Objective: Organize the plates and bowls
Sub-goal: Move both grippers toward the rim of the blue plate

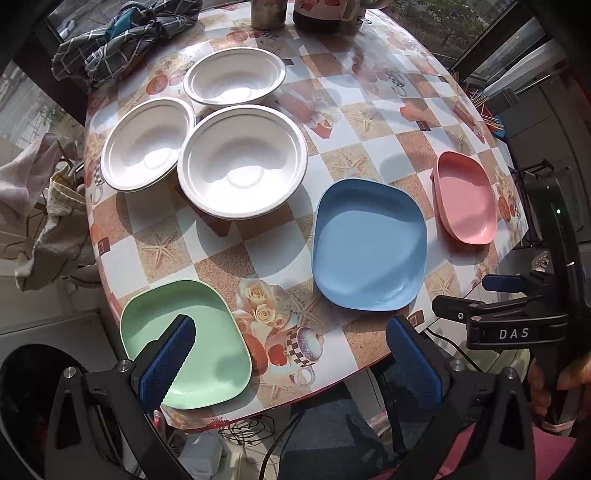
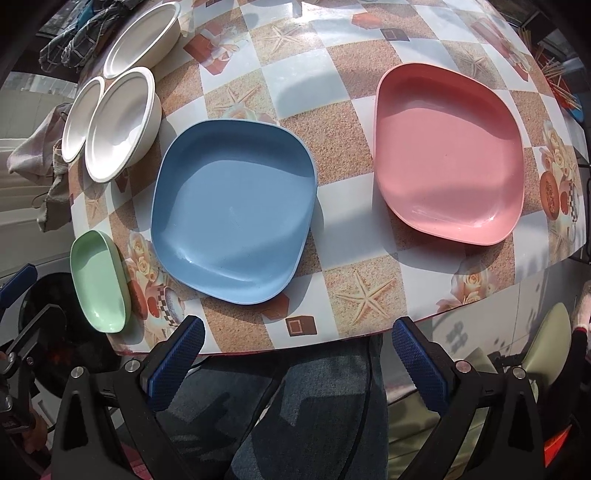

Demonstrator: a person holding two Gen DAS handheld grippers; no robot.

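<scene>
Three plates lie along the table's near edge: a green plate at the left, a blue plate in the middle, a pink plate at the right. Three white bowls stand apart at the far left; they also show in the right wrist view. My left gripper is open and empty, its left finger over the green plate. My right gripper is open and empty, in front of the table edge below the blue plate.
A checked cloth lies at the table's far left corner. A metal cup and a dark jar stand at the far edge. Towels hang left of the table. The tablecloth is patterned.
</scene>
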